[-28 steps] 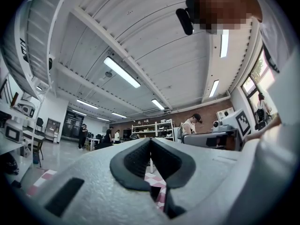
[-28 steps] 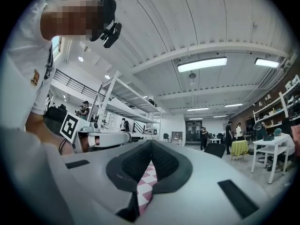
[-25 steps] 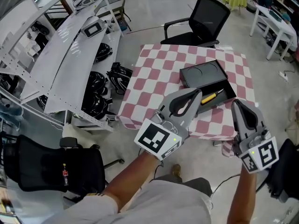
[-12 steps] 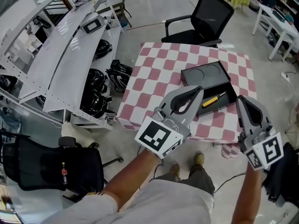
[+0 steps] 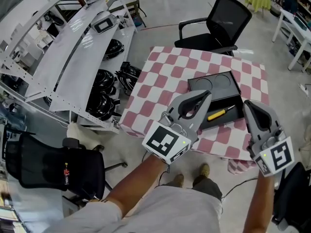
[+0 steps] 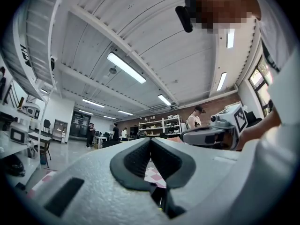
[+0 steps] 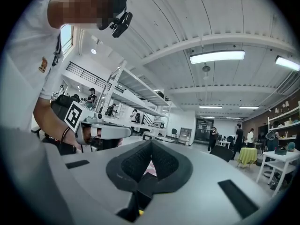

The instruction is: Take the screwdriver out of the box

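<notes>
Against a second ago: the person has stepped up to the table [image 5: 165,81], and both shoes now show below its near edge. Both grippers have travelled level with that step. The screwdriver [image 5: 221,112] now lies fully exposed; earlier the left gripper's tip overlapped its handle.

Left gripper [image 5: 206,95] [image 6: 150,139]: jaws together, pads meeting, nothing between them. It is held out above the table's near edge, in front of the box [image 5: 214,84].
Right gripper [image 5: 250,105] [image 7: 151,142]: jaws likewise closed and empty, just right of the box.

The screwdriver, with its yellow handle, lies inside the open black box, in the lower tray, untouched.

Surface: small square table under a pink-and-white checked cloth [image 5: 155,96], with the box near its right front.
Room: grey concrete floor, a black office chair [image 5: 216,25] beyond the table and white shelving [image 5: 73,57] at left with coiled black cables [image 5: 104,89] beneath.
</notes>
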A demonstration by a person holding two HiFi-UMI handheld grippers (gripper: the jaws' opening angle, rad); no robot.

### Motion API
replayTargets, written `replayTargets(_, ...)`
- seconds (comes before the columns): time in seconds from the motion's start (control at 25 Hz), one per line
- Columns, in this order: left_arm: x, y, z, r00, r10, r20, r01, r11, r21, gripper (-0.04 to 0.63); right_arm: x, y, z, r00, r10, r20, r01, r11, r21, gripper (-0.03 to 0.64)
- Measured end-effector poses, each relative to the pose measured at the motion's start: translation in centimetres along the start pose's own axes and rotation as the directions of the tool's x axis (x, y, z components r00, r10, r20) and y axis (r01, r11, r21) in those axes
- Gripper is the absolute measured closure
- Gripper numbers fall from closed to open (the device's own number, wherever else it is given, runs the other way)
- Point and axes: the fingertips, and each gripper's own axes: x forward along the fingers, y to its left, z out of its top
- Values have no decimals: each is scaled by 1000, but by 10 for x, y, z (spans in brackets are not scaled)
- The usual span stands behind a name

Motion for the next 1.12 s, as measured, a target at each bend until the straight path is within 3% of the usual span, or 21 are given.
replayTargets(0.2, 22, 5, -9, 999, 43, -17, -43, 999, 12, 581, 10, -18, -15, 995, 97, -33, -99, 994, -39, 604)
replayTargets(0.36, 36, 9, -22, 995, 95, -32, -95, 995, 16, 581, 15, -23, -52, 959, 214, -183, -234, 968, -91, 604)
replayTargets(0.52, 45, 10, -36, 987, 149, -64, -148, 989, 23, 581, 24, -17, -97, 866, 361, -346, -425, 896, -127, 603)
replayTargets(0.76, 48, 21, -54, 965, 242, -99, -239, 970, 45, 581, 37, 1, -151, 701, 490, -519, -666, 710, -230, 601)
replayTargets(0.92, 46, 26, -61, 952, 284, -112, -281, 959, 41, 581, 41, 12, -179, 598, 526, -605, -761, 609, -223, 601)
replayTargets(1.12, 42, 33, -64, 943, 311, -121, -308, 950, 46, 581, 45, 18, -210, 500, 538, -679, -825, 534, -184, 600)
